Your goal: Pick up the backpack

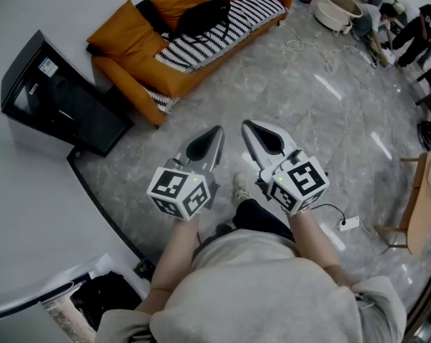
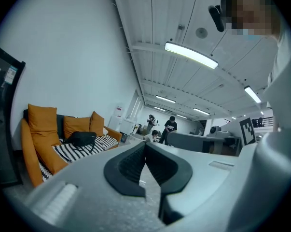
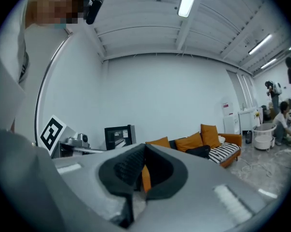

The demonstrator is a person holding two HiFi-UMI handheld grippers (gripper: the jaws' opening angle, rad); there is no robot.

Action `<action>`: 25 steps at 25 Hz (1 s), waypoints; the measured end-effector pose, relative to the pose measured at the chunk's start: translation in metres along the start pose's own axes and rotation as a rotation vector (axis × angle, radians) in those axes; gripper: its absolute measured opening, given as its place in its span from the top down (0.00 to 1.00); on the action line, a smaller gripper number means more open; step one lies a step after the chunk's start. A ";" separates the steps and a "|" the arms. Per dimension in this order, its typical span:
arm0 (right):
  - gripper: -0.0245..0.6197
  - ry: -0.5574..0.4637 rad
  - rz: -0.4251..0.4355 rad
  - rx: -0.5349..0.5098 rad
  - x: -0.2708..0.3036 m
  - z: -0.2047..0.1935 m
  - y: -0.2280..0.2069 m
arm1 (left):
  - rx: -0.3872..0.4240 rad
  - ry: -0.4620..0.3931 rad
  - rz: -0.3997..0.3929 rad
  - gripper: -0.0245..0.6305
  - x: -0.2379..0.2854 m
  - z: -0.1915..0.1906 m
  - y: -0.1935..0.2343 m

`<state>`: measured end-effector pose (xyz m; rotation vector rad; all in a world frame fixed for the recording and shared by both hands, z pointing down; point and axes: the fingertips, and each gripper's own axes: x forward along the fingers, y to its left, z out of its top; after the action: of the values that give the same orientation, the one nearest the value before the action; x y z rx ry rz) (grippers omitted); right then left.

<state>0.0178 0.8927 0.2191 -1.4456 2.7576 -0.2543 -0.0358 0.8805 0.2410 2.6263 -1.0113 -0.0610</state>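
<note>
Hard to make out much of the backpack (image 1: pixel 201 14) from the head view: just a black lump lying on the striped throw (image 1: pixel 226 34) of the orange sofa (image 1: pixel 126 70), among the cushions, well apart from both grippers. Shown small and side-on in the left gripper view, on the seat; smaller yet in the right gripper view, with straps too small to tell in either. Left gripper (image 1: pixel 216 129) and right gripper (image 1: pixel 247 125) held level, side by side, near each other but not touching, over the grey floor (image 1: pixel 308 120). Jaws pressed together at the tips on both, pinching nothing; plain only in the two gripper views, from above merely a dark hollow on each. Legs hidden under the torso, one shoe (image 1: pixel 240 186) peeping out between the grippers. Chair (image 1: pixel 419 206) cut off by the right edge. Plug (image 1: pixel 349 224) and its cable seen only from above. People (image 1: pixel 387 16) clipped at the top corner there, clearer beyond the sofa in the left gripper view. Black cabinet (image 1: pixel 58 98) beside the sofa, in all three views
</note>
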 end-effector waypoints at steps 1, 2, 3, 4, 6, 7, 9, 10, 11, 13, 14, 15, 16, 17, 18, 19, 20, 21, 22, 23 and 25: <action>0.96 0.003 0.003 0.004 0.008 0.003 -0.013 | 0.002 0.005 0.003 0.95 0.015 0.003 0.005; 0.96 0.003 0.008 0.014 0.016 0.006 -0.027 | 0.005 0.009 0.007 0.95 0.031 0.007 0.010; 0.96 0.002 0.015 0.026 0.025 0.010 -0.039 | 0.007 0.013 0.013 0.95 0.047 0.012 0.016; 0.96 0.001 0.025 0.034 0.034 0.014 -0.051 | 0.009 0.014 0.020 0.95 0.062 0.017 0.022; 0.96 -0.002 0.051 0.031 0.054 0.024 -0.072 | 0.013 0.014 0.039 0.95 0.090 0.027 0.036; 0.96 -0.004 0.064 0.024 0.063 0.029 -0.082 | 0.013 0.013 0.050 0.95 0.103 0.032 0.043; 0.96 -0.009 0.091 0.005 0.080 0.038 -0.103 | 0.008 0.007 0.066 0.95 0.131 0.042 0.056; 0.96 -0.009 0.106 -0.005 0.087 0.041 -0.114 | 0.006 0.003 0.065 0.95 0.144 0.048 0.061; 0.96 -0.006 0.122 -0.012 0.092 0.042 -0.124 | 0.012 -0.002 0.058 0.95 0.157 0.054 0.064; 0.96 0.002 0.139 -0.011 0.097 0.043 -0.144 | 0.040 -0.005 0.052 0.95 0.179 0.062 0.068; 0.96 0.002 0.135 -0.004 0.099 0.043 -0.154 | 0.051 -0.003 0.057 0.95 0.189 0.065 0.069; 0.96 0.001 0.126 0.006 0.102 0.044 -0.164 | 0.054 -0.001 0.062 0.95 0.198 0.066 0.071; 0.96 -0.002 0.119 0.015 0.105 0.046 -0.173 | 0.050 0.001 0.065 0.95 0.206 0.066 0.073; 0.96 -0.004 0.115 0.022 0.108 0.047 -0.180 | 0.041 0.005 0.065 0.95 0.213 0.065 0.075; 0.96 -0.005 0.113 0.024 0.111 0.048 -0.186 | 0.032 0.011 0.066 0.95 0.220 0.063 0.077; 0.96 -0.007 0.112 0.026 0.115 0.049 -0.191 | 0.024 0.020 0.067 0.95 0.226 0.060 0.081; 0.96 -0.009 0.112 0.032 0.118 0.049 -0.196 | 0.018 0.027 0.069 0.95 0.232 0.058 0.085; 0.96 -0.014 0.112 0.048 0.122 0.050 -0.202 | 0.013 0.033 0.070 0.95 0.237 0.057 0.090; 0.96 -0.022 0.113 0.068 0.127 0.050 -0.208 | 0.011 0.038 0.069 0.95 0.243 0.056 0.094; 0.96 -0.031 0.114 0.085 0.133 0.050 -0.213 | 0.011 0.043 0.066 0.95 0.249 0.056 0.100; 0.96 -0.038 0.115 0.081 0.146 0.050 -0.222 | 0.012 0.054 0.066 0.95 0.261 0.056 0.113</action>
<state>0.1201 0.6420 0.2121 -1.2553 2.7526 -0.3281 0.0779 0.6140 0.2431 2.5886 -1.0818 0.0309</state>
